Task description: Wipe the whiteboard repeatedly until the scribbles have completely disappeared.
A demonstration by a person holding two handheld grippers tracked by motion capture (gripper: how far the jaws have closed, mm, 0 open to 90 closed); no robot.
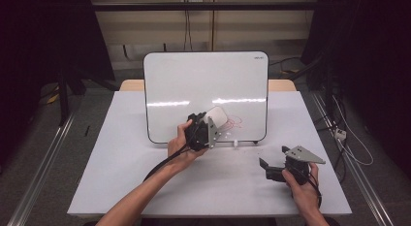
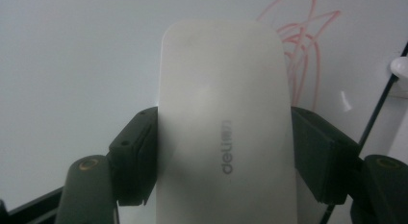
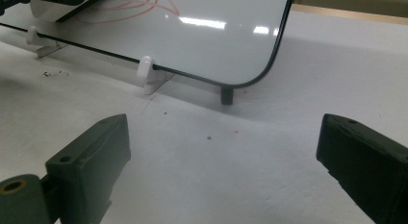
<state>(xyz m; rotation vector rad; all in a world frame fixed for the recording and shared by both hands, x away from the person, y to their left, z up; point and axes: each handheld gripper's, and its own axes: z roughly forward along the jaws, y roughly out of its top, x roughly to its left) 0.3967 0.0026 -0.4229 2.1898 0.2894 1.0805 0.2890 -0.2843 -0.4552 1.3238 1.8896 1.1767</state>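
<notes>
Eraser (image 2: 223, 137), pinched by left gripper (image 1: 209, 123), touches whiteboard (image 1: 194, 80) near red scribble (image 2: 300, 51); right gripper (image 1: 272, 164) rests spread.

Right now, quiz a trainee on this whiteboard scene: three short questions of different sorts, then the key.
1. True or false: the left gripper is shut on the white eraser.
2. What colour are the scribbles on the whiteboard?
3. The right gripper is: A) holding a marker, B) open with nothing between its jaws, C) pressed on the board.

Key: 1 true; 2 red; 3 B.
</notes>
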